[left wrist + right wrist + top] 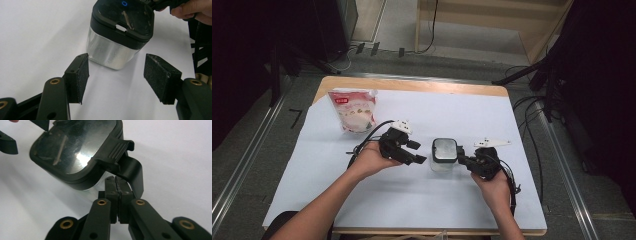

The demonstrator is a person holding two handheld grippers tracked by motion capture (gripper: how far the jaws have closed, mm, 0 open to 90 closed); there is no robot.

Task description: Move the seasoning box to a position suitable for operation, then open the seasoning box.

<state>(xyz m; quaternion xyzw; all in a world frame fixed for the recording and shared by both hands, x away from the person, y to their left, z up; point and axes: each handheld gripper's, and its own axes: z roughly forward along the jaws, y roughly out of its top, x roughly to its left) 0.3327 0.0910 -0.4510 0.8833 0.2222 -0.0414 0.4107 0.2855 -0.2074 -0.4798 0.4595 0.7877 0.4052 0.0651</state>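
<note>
A small jar (444, 151) with a clear body and a glossy black square lid stands at the table's middle. My left gripper (417, 152) is just left of it and open. In the left gripper view the jar (120, 32) stands a little beyond the gripper (116, 75), not between its pads. My right gripper (462, 159) comes in from the jar's right and is shut. In the right gripper view its closed tips (116, 181) sit against the jar's side under the lid (77, 147). A black clasp strap (132, 172) curves down beside them, and I see nothing between the pads.
A red and white pouch (354, 110) stands at the back left of the white sheet (412, 195) that covers the table. Cables trail from both grippers. Dark stands and a wooden frame lie beyond the far edge.
</note>
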